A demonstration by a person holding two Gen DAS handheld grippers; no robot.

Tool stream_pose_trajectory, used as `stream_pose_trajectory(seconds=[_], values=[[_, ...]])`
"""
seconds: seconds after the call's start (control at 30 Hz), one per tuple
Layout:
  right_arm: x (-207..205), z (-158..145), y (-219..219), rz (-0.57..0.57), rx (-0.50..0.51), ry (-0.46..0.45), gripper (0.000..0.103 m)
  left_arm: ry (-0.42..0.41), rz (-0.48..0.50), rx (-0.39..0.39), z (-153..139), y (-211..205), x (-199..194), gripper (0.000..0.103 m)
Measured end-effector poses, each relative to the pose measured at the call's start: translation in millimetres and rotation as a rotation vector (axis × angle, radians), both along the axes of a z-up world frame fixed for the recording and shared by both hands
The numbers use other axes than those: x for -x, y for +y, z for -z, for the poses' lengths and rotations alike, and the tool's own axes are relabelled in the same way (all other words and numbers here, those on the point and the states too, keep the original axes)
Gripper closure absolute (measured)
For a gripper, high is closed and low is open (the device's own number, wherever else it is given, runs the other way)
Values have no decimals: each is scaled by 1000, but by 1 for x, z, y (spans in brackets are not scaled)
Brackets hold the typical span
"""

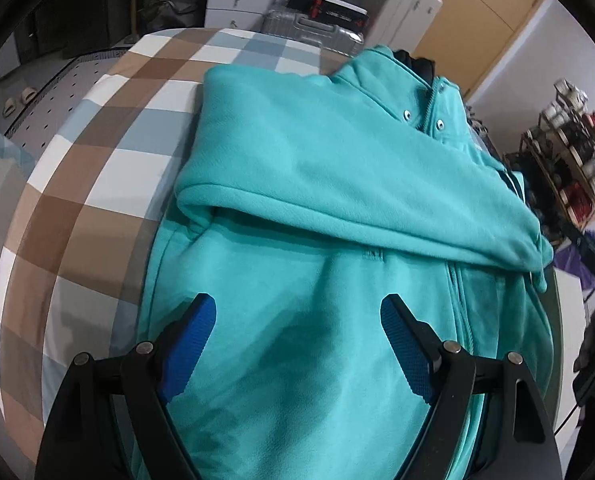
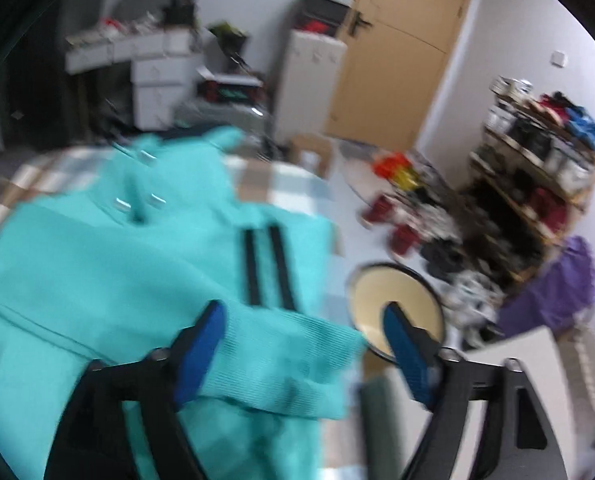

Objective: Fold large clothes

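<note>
teal hoodie (image 1: 337, 184) lies on checked bed (image 1: 97, 152), one sleeve (image 1: 377, 200) crossed over chest | left gripper (image 1: 297, 316) spread wide, empty; right gripper (image 2: 303, 322) likewise, above cuff (image 2: 289, 364), poised for next fold

No text, label, brand or number can be read on anything in either view

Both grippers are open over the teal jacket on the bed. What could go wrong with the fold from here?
The sleeve lies loosely across the teal jacket, so a pull on the body could drag it out of place. The right gripper is open over the ribbed cuff near the bed's edge, so a missed pinch may let the cuff slide off. The right view is blurred, so aim looks uncertain.
</note>
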State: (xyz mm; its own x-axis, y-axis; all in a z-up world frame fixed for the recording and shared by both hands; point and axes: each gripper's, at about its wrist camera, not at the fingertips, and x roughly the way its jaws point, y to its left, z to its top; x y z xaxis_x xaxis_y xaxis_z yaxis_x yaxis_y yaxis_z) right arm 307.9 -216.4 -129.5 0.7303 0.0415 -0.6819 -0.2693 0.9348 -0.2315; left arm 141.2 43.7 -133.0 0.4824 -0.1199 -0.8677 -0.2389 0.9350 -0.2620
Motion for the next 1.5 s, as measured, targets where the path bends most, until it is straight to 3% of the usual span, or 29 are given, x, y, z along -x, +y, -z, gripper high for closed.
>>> stream_pose_trajectory(seconds=[0.07, 0.13, 0.17, 0.2, 0.27, 0.33, 0.4, 0.47, 0.6, 0.67, 0.73, 0.77, 0.8, 0.9, 0.97, 1.03, 1.17, 1.3, 1.4, 1.5], values=[[-11, 20, 18, -20, 52, 99, 6, 4, 16, -17, 0, -1, 1, 22], [-21, 38, 36, -38, 121, 191, 14, 5, 32, -26, -2, 0, 5, 22], [-26, 39, 43, -54, 148, 194, 27, 3, 36, -26, -3, 1, 6, 22], [-31, 35, 50, -70, 155, 171, 28, 1, 38, -25, -5, 4, 8, 22], [-51, 16, 62, -86, 79, 125, 23, -4, 48, -16, -9, 8, 9, 22], [-74, 8, 68, -68, -29, 134, 14, -11, 55, -13, -12, 11, 8, 22], [-104, -1, 78, -24, -137, 156, 12, -8, 58, -14, -12, 13, 6, 22], [-143, 0, 87, 17, -260, 193, 12, 5, 53, -7, -9, 16, 4, 22], [-212, 21, 107, 140, -404, 280, 12, 41, 84, 45, -3, 22, -3, 22], [-227, 36, 113, 180, -431, 302, 12, 43, 96, 63, -3, 24, -2, 22], [-238, 58, 118, 214, -361, 340, 19, 35, 108, 28, -6, 24, -2, 22], [-240, 60, 119, 218, -337, 332, 35, 25, 106, 8, -7, 24, -1, 22], [-236, 62, 120, 213, -310, 315, 59, 16, 99, -8, -8, 25, -2, 22], [-217, 54, 120, 109, -279, 295, 82, 29, 89, 15, -6, 32, -4, 22], [-193, 38, 120, 8, -250, 235, 85, 41, 68, 50, -3, 37, -5, 22], [-157, 20, 125, -100, -158, 133, 89, 47, 53, 77, -1, 38, -3, 22], [-77, -1, 127, -275, -58, 28, 91, 32, 30, 73, -3, 37, -1, 22], [-15, 4, 122, -401, -41, 81, 91, 26, 18, 77, -4, 35, -2, 22], [-3, 24, 119, -404, -9, 179, 88, 36, 15, 74, -1, 34, -4, 22], [-6, 29, 107, -382, -21, 244, 78, 52, 16, 82, 3, 33, -4, 22]])
